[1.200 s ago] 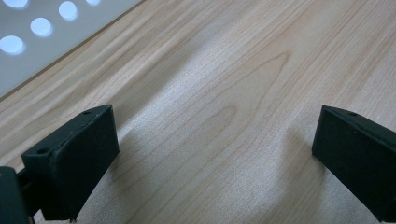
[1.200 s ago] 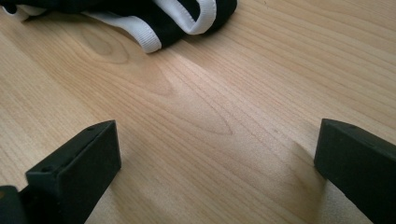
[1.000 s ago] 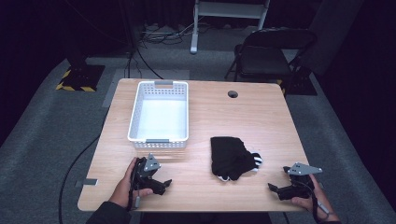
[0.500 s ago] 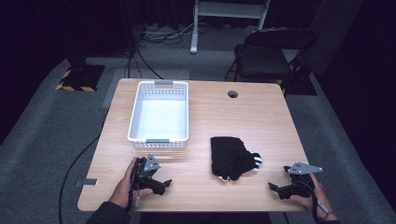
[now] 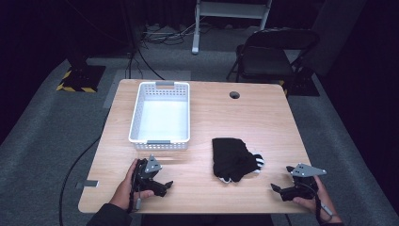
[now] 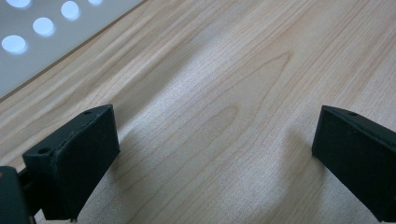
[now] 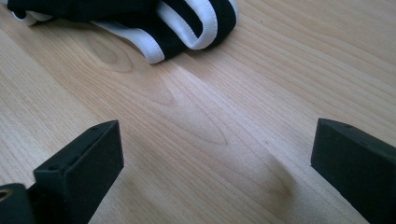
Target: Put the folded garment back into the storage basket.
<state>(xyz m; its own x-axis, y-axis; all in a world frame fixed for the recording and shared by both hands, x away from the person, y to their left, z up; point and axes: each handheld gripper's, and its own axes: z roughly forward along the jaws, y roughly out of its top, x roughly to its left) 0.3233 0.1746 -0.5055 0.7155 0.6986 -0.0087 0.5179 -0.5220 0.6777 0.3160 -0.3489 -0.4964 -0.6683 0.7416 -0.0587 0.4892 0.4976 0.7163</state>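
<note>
Garment: black cloth with white trim (image 5: 234, 159), lying crumpled on the worktop (image 5: 263, 117), right of centre, near the front edge
Basket: white slotted basket (image 5: 161, 117), apart from the cloth, behind and to its left; looks bare inside
Right gripper (image 5: 282, 190): resting at the front right corner of the worktop, fingers spread wide, nothing between them
Left gripper (image 5: 163, 185): resting at the front left, just in front of the basket, fingers likewise wide apart and holding nothing
Direction: cloth lies ahead and to the left of the right fingers; in the right gripper view its white-edged folds (image 7: 184, 28) sit at the top, bare wood between
Nearer hand: right, by a little; both near, neither touching
Long axis: hard to read from a crumpled heap, probably running front to back, white trim at the right edge facing the right gripper
Likely next: forward reach with the right fingers to the trimmed edge, then a carry leftward to the basket
</note>
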